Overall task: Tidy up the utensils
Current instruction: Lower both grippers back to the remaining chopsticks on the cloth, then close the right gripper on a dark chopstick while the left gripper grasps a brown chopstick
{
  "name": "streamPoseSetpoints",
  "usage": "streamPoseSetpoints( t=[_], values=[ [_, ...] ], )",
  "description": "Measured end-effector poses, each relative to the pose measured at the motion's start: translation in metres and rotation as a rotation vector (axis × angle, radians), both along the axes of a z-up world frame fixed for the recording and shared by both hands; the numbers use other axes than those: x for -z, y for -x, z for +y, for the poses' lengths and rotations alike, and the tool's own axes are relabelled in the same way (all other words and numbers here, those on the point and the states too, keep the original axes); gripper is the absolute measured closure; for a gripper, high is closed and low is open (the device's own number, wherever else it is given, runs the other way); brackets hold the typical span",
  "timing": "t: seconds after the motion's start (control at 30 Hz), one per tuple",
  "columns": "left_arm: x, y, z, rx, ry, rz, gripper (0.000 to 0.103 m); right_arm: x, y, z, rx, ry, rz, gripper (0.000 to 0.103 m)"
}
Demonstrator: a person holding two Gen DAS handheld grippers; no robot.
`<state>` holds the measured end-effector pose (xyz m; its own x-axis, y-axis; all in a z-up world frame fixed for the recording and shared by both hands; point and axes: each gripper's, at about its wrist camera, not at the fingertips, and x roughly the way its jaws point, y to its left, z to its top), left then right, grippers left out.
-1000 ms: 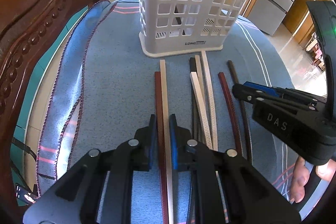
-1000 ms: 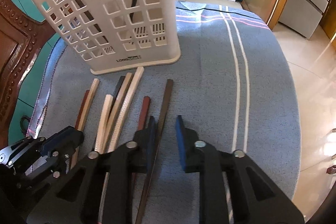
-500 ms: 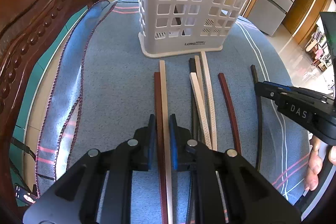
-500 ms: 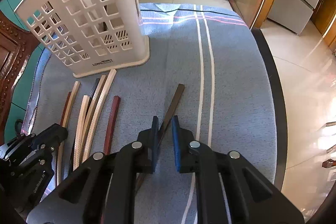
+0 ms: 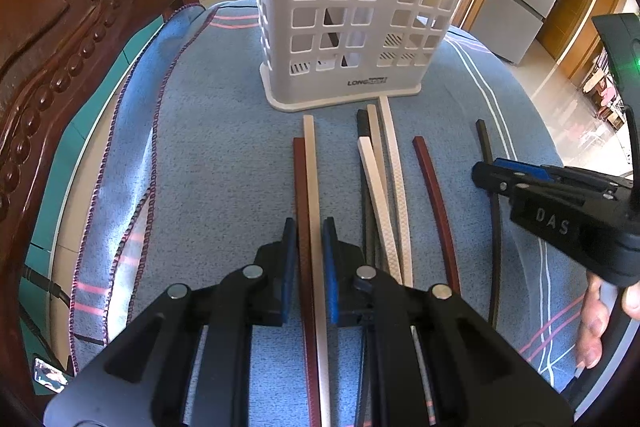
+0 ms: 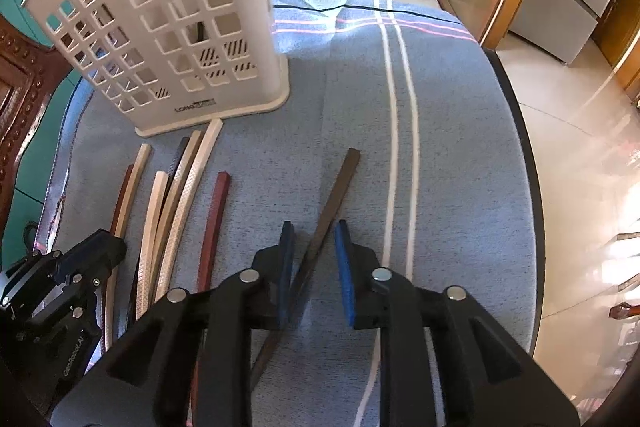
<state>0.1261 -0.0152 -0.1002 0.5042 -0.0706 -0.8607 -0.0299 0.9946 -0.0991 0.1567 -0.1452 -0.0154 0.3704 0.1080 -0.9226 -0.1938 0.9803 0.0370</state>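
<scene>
Bench [image 6: 460, 155]: round edge at right, bare cloth right of the stripes. White basket [image 5: 360, 7], labelled "LONG…", rest unreadable. Left gripper [image 5: 310, 259] clamps two chopsticks [image 5: 310, 187]. Right gripper [image 6: 314, 259], marked "DAS": jaws opening, dark chopstick [image 6: 336, 191] between.

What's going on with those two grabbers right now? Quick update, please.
Left fingers shut on two chopsticks, red-brown and cream. Right fingers opening, dark chopstick between them, lying on cloth. Basket ahead, path clear.
</scene>
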Motion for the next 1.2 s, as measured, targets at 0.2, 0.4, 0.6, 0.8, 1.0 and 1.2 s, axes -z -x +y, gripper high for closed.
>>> streamPoseSetpoints(
  t=[0.2, 0.4, 0.6, 0.8, 1.0, 1.2],
  values=[
    [-0.008, 0.001, 0.014, -0.012, 0.043, -0.017, 0.090, -0.001, 0.005, 0.011, -0.088, -0.041, 0.003, 0.092],
    [-0.006, 0.000, 0.034, -0.057, 0.082, 0.001, 0.090, -0.009, 0.013, 0.013, -0.090, -0.027, -0.016, 0.093],
    [-0.003, -0.002, 0.024, -0.037, 0.061, 0.003, 0.090, -0.015, 0.011, 0.008, -0.075, -0.033, -0.017, 0.092],
    [-0.002, -0.001, 0.014, -0.005, 0.058, -0.010, 0.090, -0.015, 0.009, 0.002, -0.074, -0.031, -0.021, 0.092],
    [0.000, 0.000, 0.003, 0.024, 0.027, -0.001, 0.089, -0.016, 0.012, 0.002, -0.074, -0.034, -0.024, 0.092],
    [-0.003, -0.001, 0.008, 0.011, 0.065, -0.015, 0.090, -0.019, 0.013, 0.004, -0.079, -0.027, -0.028, 0.092]
  ],
)
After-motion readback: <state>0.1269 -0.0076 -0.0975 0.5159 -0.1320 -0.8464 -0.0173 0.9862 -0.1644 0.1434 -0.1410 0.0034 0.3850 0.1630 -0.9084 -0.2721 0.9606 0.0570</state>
